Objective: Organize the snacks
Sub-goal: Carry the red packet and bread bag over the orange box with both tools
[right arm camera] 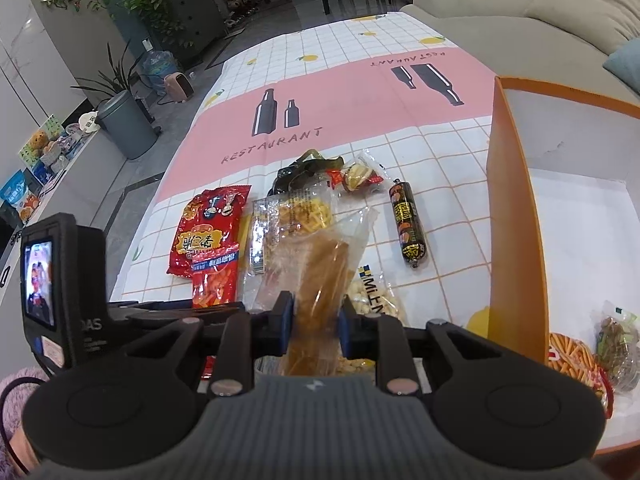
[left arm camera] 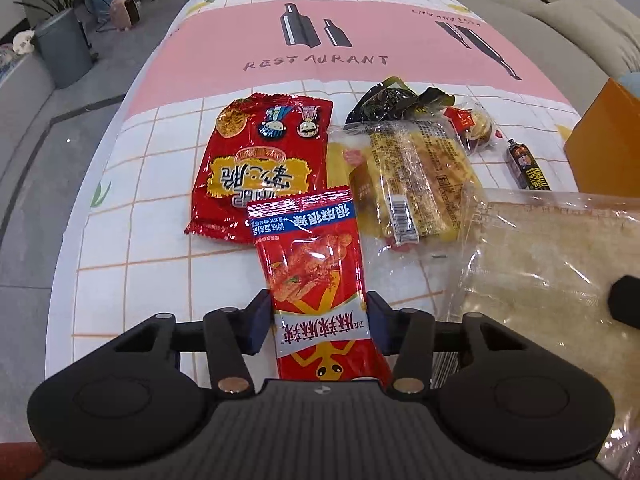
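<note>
Both hands loaded. My left gripper (left arm camera: 319,322) is clamped on the small red spicy-strip packet (left arm camera: 316,272); the blue pads press its two long edges, and its long axis runs straight out along my fingers, away from me.

My right gripper (right arm camera: 316,320) is clamped on the clear bag of tan wafer (right arm camera: 320,280), held edge-on, its long axis likewise pointing forward and up from the jaws.

Landmark: the orange box (right arm camera: 516,208), white inside, open top.

- It stands to the right of the right gripper, its near wall just beside the held bag.
- Two snack bags already lie inside it, at the near end: a stick-snack pack (right arm camera: 572,360) and a small bag of dark pieces (right arm camera: 618,340).
- From the left wrist view only a corner of the orange box shows, at the far right edge, well apart from the red packet.

Judgement: the right hand is much the nearer to the box, so the wafer bag should go in first, lifted over the wall and moved rightward. The left packet must cross the whole pile.

Left of the box on the tablecloth (right arm camera: 360,60): the black sausage stick (right arm camera: 408,224) nearest, the large red bag (right arm camera: 208,232) farthest.
</note>
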Demonstrator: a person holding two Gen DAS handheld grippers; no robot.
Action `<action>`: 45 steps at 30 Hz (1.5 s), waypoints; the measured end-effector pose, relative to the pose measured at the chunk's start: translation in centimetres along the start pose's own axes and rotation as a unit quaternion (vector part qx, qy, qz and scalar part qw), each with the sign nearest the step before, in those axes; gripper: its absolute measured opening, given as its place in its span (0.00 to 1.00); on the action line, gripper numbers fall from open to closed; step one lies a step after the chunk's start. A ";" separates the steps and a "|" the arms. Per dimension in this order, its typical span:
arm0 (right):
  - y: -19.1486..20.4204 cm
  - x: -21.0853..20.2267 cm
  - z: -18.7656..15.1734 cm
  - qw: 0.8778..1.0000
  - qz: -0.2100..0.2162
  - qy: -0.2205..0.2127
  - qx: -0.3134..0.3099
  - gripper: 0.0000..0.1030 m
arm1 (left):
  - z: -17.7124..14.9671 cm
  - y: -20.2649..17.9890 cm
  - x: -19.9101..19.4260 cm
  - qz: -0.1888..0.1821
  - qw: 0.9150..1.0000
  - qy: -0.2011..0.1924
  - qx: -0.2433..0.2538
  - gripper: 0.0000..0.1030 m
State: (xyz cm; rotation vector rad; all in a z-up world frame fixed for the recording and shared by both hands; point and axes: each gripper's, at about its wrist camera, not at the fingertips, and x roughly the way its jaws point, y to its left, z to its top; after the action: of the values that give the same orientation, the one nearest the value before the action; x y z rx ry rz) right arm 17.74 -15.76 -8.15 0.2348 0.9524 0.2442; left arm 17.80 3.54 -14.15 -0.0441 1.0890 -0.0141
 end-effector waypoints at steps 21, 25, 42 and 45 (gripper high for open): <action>0.6 -6.1 0.2 0.998 0.016 -0.064 -0.002 0.18 | 0.2 -1.7 -12.5 -0.082 0.995 -0.055 -0.020 0.51; 0.2 -8.6 1.0 0.996 0.012 -0.086 -0.015 0.18 | 1.4 -4.1 -15.1 -0.110 0.991 -0.076 -0.004 0.51; -8.6 -16.4 5.9 0.982 -0.098 -0.158 -0.038 0.18 | 6.9 -18.9 -16.9 -0.195 0.970 -0.100 0.106 0.51; -10.7 -16.1 6.1 0.982 -0.118 -0.146 -0.034 0.18 | 7.0 -21.0 -15.3 -0.192 0.970 -0.086 0.124 0.51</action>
State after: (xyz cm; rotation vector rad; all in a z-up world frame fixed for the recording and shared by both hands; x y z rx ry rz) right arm 14.85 -31.39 4.43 0.0904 0.6710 0.0212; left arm 17.10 -16.68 3.49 -0.0306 0.8850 -0.4859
